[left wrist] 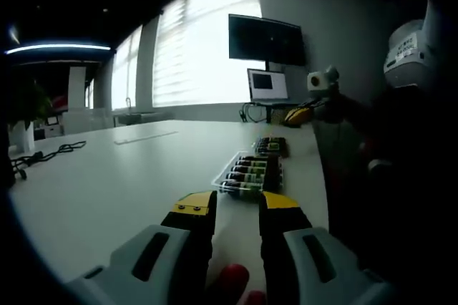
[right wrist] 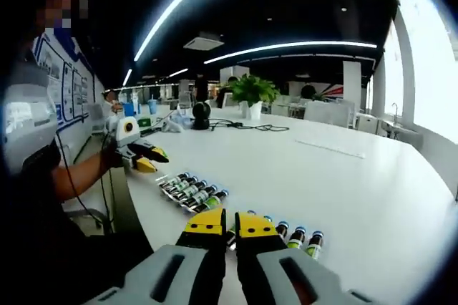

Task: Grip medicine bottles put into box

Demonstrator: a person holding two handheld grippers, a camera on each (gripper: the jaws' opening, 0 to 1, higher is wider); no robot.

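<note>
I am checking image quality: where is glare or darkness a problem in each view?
Left gripper view: the bright windows wash out, and the person at right is nearly black. Right gripper view: ceiling light strips glare, yet the bottles on the table stay readable.

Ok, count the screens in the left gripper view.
2. A large dark screen is mounted on the wall; a smaller lit screen stands just below it. Others may be hidden.

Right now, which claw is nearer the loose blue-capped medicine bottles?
Right. The right claw sits directly at the loose blue-capped medicine bottles. The left claw is farther off, on the far side of the other row of bottles.
</note>
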